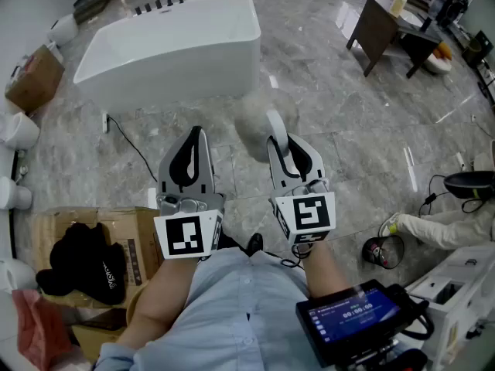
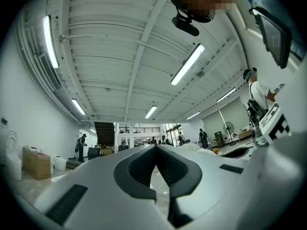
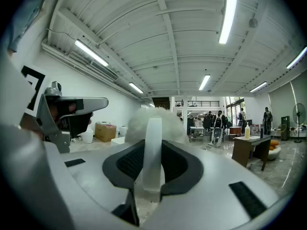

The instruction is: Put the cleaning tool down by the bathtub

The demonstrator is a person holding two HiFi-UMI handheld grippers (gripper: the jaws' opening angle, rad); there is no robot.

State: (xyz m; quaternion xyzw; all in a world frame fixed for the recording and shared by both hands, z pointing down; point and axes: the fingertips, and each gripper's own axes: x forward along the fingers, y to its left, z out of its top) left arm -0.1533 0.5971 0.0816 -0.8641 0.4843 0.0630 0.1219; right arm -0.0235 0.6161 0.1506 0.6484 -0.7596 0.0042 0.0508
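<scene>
Right claw (image 1: pixel 285 147): clamped on cleaning tool (image 1: pixel 257 122) handle
Left claw (image 1: pixel 196 139): closed, empty
Bathtub (image 1: pixel 174 45): ahead-left of tool's fluffy head

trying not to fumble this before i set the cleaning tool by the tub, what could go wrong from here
1. The right gripper pinches only the thin white handle of the cleaning tool. The fluffy head juts well past the jaws, so it could pivot or slip on the way down.
2. A black cable lies on the floor in front of the bathtub; the tool or a foot might snag it.
</scene>
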